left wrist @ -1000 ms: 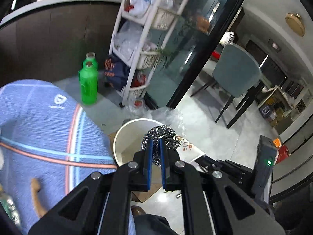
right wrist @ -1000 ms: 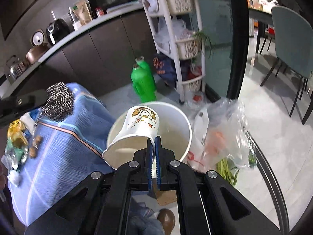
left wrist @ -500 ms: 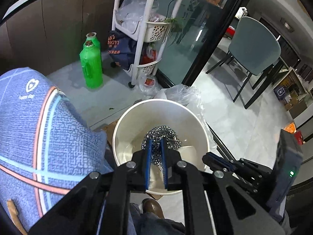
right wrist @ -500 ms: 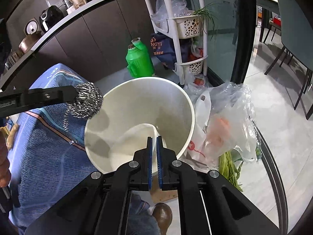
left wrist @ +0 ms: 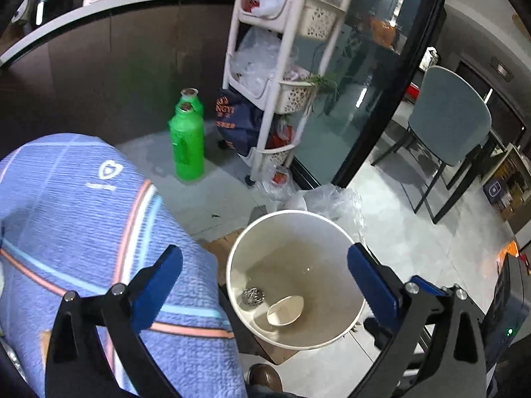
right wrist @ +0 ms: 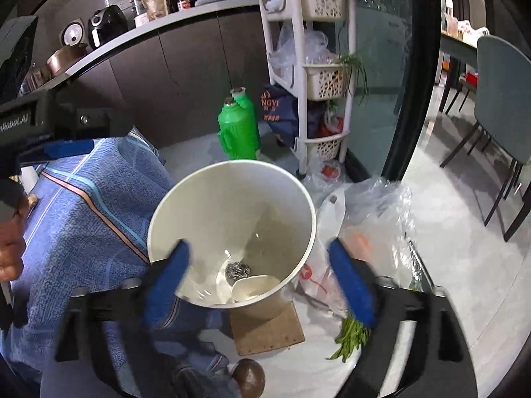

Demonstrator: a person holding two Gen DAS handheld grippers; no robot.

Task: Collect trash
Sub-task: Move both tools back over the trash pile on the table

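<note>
both tongs opening, empty, steel scourer [left wrist: 253, 296] and cup [left wrist: 285, 305] inside white bin [left wrist: 292, 222]

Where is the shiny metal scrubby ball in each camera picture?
Left wrist view: the steel scrubber lies at the bottom of the white bin, low in the middle, left of the paper cup.
Right wrist view: the scrubber lies at the bin's bottom, just above the cup.
Shared landmark: the green bottle on the floor behind the bin.
</note>
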